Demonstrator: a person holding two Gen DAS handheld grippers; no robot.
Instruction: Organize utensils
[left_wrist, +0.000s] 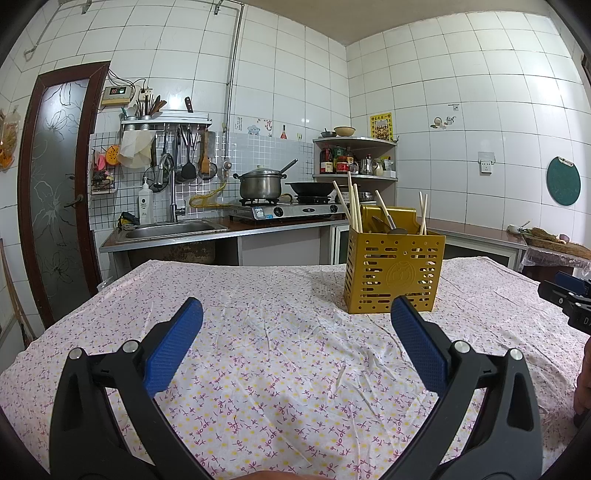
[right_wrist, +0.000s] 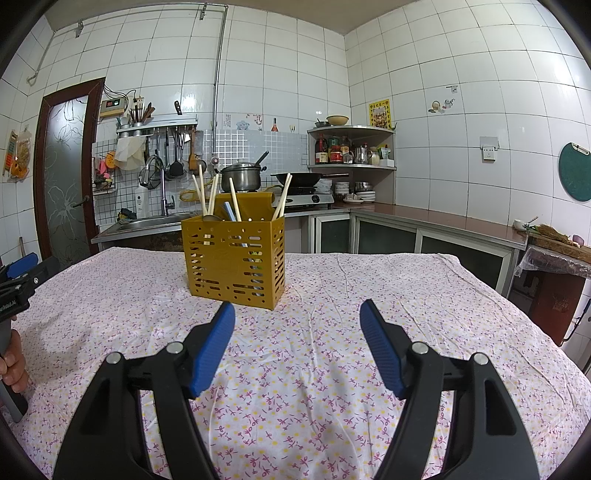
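A mustard-yellow slotted utensil holder (left_wrist: 393, 273) (right_wrist: 234, 260) stands upright on the flowered tablecloth. Wooden chopsticks (left_wrist: 352, 206) (right_wrist: 203, 194) and a dark-handled utensil (left_wrist: 386, 214) stick out of its top. My left gripper (left_wrist: 297, 308) hovers over the cloth, short of the holder and to its left, open and empty. Farther right, my right gripper (right_wrist: 297, 312) is also open with nothing between its blue pads (right_wrist: 216, 347), and the holder stands ahead of it to the left. Each gripper shows at the edge of the other's view.
The table (left_wrist: 258, 369) is covered by a white cloth with small purple and yellow flowers. Behind it run a counter with a sink (left_wrist: 173, 229), a gas stove with a pot (left_wrist: 260, 184) and a wok (left_wrist: 312, 188), and a corner shelf (left_wrist: 354, 158). A hand (right_wrist: 13, 365) grips the left tool's handle.
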